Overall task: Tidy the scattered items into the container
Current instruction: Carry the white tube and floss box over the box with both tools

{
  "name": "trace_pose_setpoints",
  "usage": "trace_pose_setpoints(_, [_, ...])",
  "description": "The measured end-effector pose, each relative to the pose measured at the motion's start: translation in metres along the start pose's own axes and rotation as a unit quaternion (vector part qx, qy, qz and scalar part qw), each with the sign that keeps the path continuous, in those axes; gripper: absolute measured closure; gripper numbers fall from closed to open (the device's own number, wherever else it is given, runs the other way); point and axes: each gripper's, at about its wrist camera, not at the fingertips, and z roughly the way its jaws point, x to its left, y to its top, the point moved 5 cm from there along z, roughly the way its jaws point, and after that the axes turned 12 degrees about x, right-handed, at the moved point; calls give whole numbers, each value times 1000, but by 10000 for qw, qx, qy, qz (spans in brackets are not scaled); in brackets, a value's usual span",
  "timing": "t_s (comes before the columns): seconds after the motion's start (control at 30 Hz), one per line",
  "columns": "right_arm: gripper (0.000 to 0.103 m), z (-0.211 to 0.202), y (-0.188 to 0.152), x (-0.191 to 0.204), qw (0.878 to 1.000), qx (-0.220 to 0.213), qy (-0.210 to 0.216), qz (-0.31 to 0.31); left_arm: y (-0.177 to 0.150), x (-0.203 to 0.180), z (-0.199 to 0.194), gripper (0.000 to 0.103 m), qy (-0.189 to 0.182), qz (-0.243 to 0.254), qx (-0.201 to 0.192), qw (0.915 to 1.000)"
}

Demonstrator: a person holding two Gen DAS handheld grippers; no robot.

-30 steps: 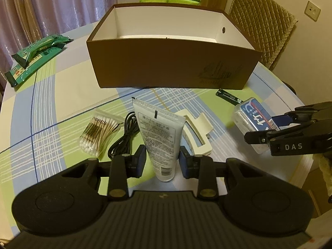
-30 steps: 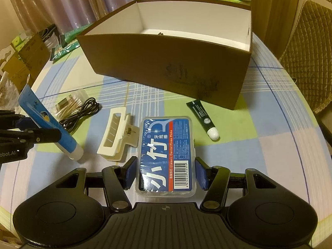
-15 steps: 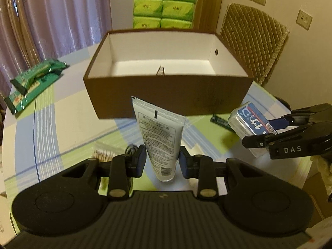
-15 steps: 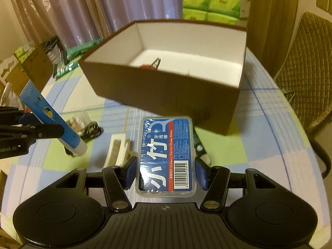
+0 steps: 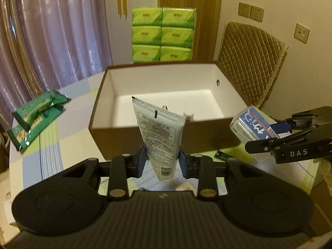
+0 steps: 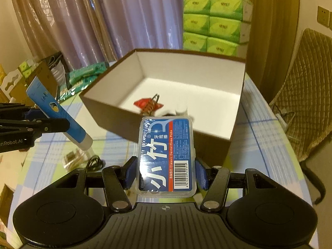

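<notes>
Checked tablecloth (image 5: 51, 137); matte cardboard box (image 5: 145, 137), crimped tube (image 5: 159, 137).

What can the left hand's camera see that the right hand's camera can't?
Only the left camera shows the wall sockets and the tube's grey printed back between the left gripper fingers. Only the right camera shows the red packet inside the box, and the cable on the table. Both show the brown box, the green tissue packs, the floss pick case in the right gripper, and the quilted chair.
</notes>
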Motion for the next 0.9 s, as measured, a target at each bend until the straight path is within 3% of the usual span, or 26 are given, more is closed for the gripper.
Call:
trace_pose_setpoints(0.63, [48, 6, 64, -13, 9997, -241, -49, -33, 68, 7, 3, 75, 103, 237, -427, 9988])
trace_pose_setpoints(0.9, [48, 20, 96, -25, 9996, -272, -55, 63, 96, 14, 22, 75, 112, 256, -418, 9987])
